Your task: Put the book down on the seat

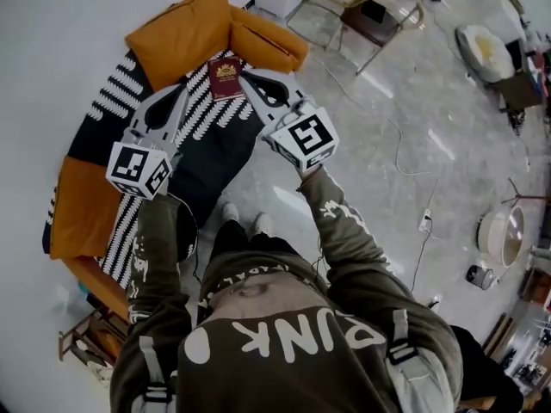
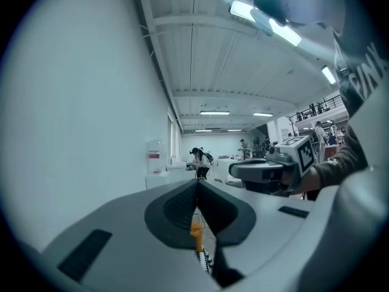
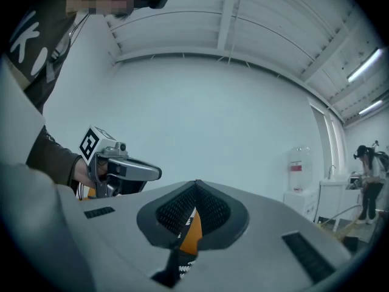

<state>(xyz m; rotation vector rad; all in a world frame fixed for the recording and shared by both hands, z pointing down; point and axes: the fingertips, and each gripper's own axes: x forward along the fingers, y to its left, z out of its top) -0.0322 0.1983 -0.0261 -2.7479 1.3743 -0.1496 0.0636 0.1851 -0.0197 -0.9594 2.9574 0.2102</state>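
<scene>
Since the small dark red book (image 1: 225, 77) is laid on the orange and striped seat (image 1: 211, 126), the job seems done, and the left gripper (image 1: 183, 89) and right gripper (image 1: 246, 81) are shut, with nothing held.

Legible: "PINK" in large white capitals across the back of the person's sweatshirt (image 1: 293, 338) (upside down in the head view). Smaller arched lettering above it and white print down both sleeves (image 1: 344, 222): not readable. Book (image 1: 225, 77) cover: gold emblem and lettering, too small. Red label on water dispenser (image 3: 296, 169): unreadable.
</scene>
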